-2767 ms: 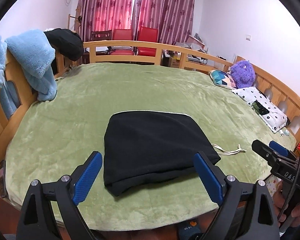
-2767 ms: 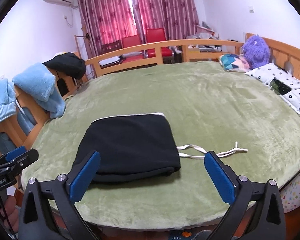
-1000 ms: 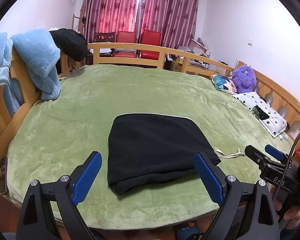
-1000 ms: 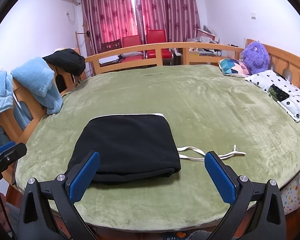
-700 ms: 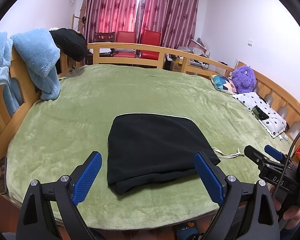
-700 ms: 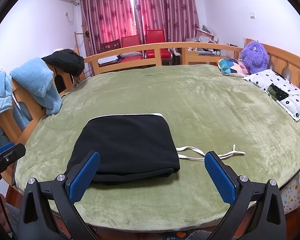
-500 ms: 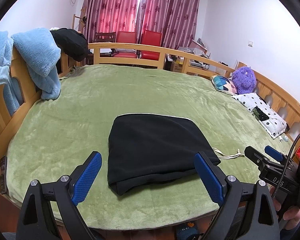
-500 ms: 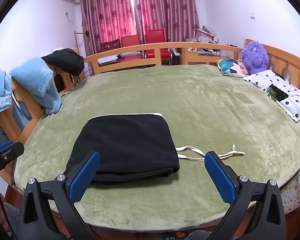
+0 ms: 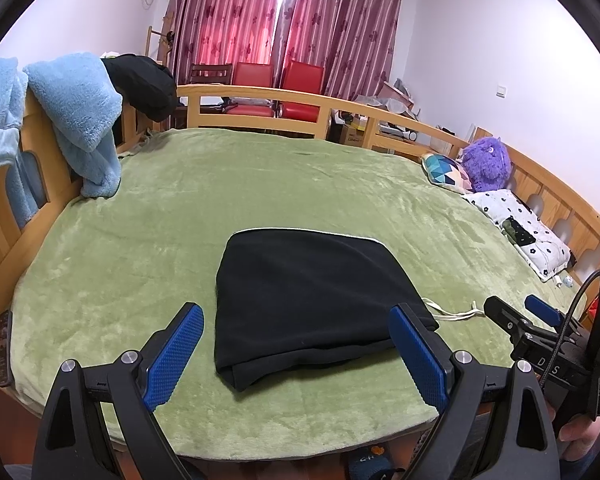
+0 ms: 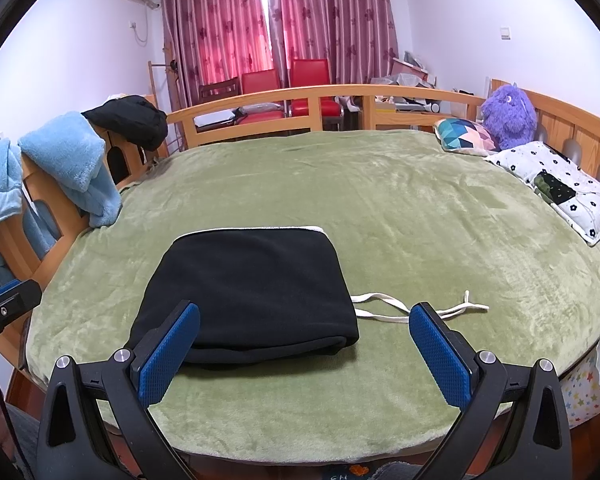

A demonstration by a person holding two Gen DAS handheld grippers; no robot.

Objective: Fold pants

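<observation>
Nothing has shifted noticeably: folded black pants (image 9: 312,300) lie on the green blanket (image 9: 260,184), white drawstring (image 10: 420,308) trailing right. Left gripper (image 9: 296,354) and right gripper (image 10: 304,354) hover wide and empty, nothing between them and the pants; blue towel (image 10: 68,160) drapes the rail.

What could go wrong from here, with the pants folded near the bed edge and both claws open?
1. The white drawstring trails out of the folded pants onto the blanket. The right claw, open close by, might catch it and pull the fold apart.
2. The pants lie near the bed's front edge. A push from the open left claw might slide them toward it.
3. The bottom layer sticks out at the near corner, so the fold may loosen if lifted.
</observation>
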